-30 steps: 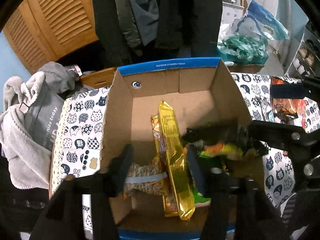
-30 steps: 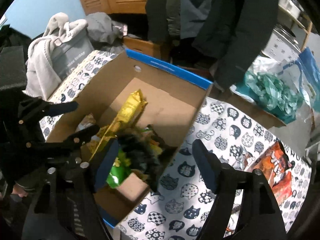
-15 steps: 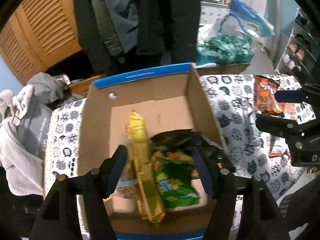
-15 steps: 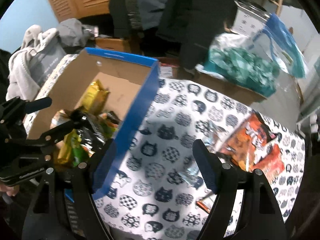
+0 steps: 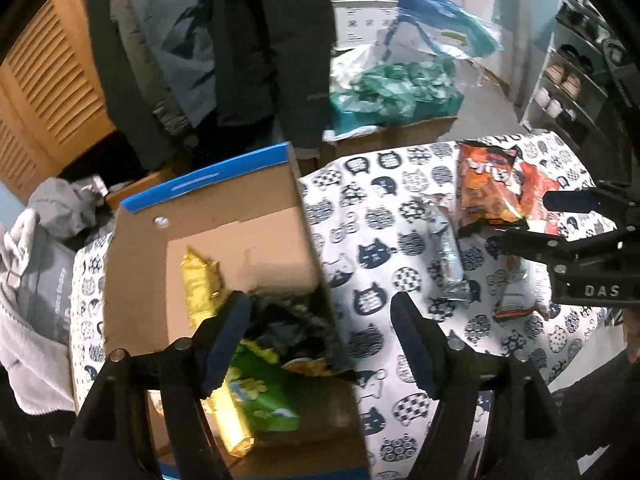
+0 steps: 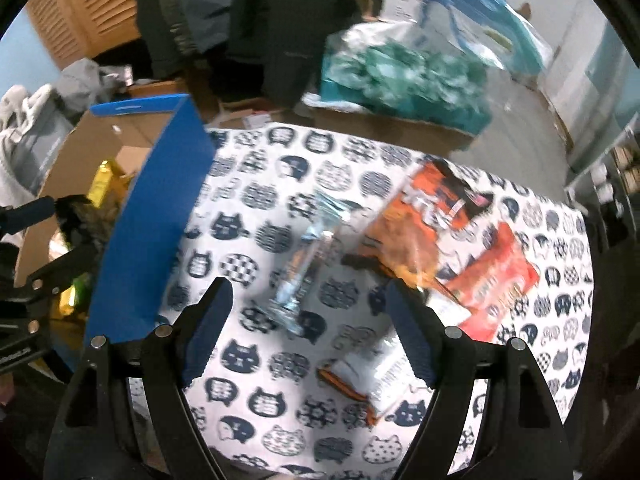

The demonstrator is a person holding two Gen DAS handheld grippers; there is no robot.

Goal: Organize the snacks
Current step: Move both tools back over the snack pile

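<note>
1. Left wrist view first: the left gripper [image 5: 320, 340] sits over the right wall of the cardboard box [image 5: 136, 264]. Its jaws have just been opening, fingers now spread, and nothing is pinched between them.
2. Down in the box lie a gold packet [image 5: 200, 284], a green bag [image 5: 260, 384] and a dark crumpled bag [image 5: 292, 320]. My read: a drop-off is done and the hunt for the next snack is on.
3. Over to the right wrist view: the right gripper [image 6: 308, 328] hangs above the cat-print cloth [image 6: 256, 360], fingers wide apart and empty.
4. Just beyond its tips lies a silvery-blue wrapper [image 6: 308, 276]. To the right sit the orange chip bag [image 6: 432, 216] and a red-orange bag [image 6: 496, 284]; nearer, under the right finger, a white packet with orange edge [image 6: 372, 376].
5. So several snacks are on the cloth, right of the box and apart from it.
6. Next move, as I judge it: lower the right gripper over the silvery-blue wrapper, square the jaws across its narrow width, close, then carry it left over the blue box wall [image 6: 156, 216].
7. Flat foil on cloth may slip, or the pads may snag the fabric.
8. Writing: "DAS" shows on the right gripper's body [image 5: 600, 290]. The grey bag [image 5: 44, 292] at far left reads "today", the rest unclear. Chip bag lettering is too blurred to read.
</note>
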